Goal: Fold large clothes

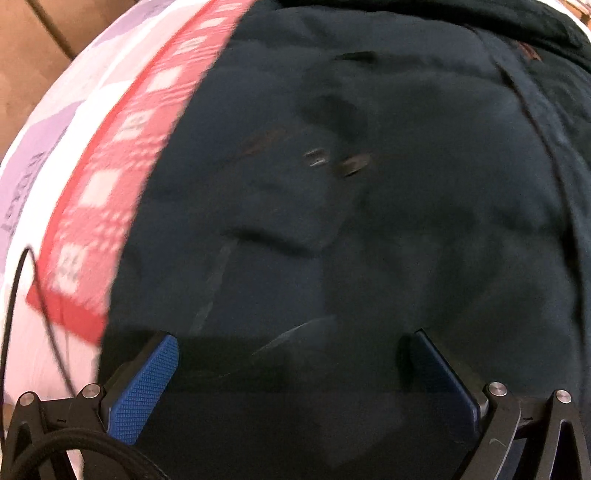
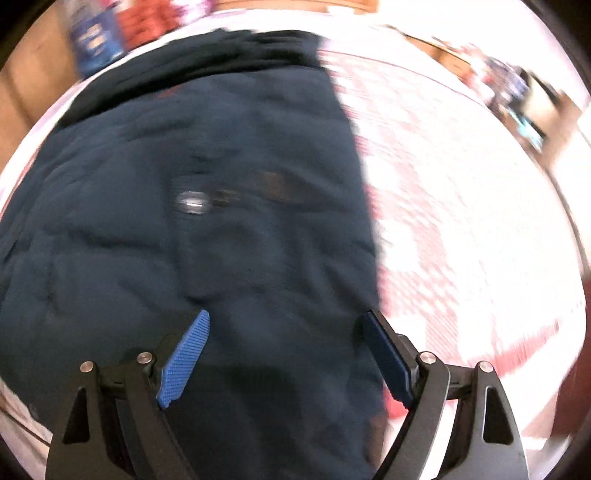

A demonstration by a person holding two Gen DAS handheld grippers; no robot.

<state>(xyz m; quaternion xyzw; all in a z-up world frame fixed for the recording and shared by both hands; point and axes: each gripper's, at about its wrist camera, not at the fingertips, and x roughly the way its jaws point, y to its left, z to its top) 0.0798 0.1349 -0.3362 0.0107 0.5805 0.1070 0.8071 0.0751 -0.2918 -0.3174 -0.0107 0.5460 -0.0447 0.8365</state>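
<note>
A large dark navy garment [image 1: 369,221] lies spread on a red and white checked cloth [image 1: 122,155]; a metal button [image 1: 317,157] shows near its middle. It fills most of the right wrist view [image 2: 184,240], with the button [image 2: 192,202] there too. My left gripper [image 1: 293,339] is open just above the garment, holding nothing. My right gripper [image 2: 284,317] is open above the garment near its right edge, holding nothing. Both views are blurred by motion.
The checked cloth [image 2: 461,221] covers a pale bed surface [image 1: 29,177]. Wooden floor [image 1: 26,48] shows at the left. Cluttered items [image 2: 528,103] sit far right and a blue and red pile [image 2: 99,33] far left. A black cable [image 1: 22,280] hangs by my left gripper.
</note>
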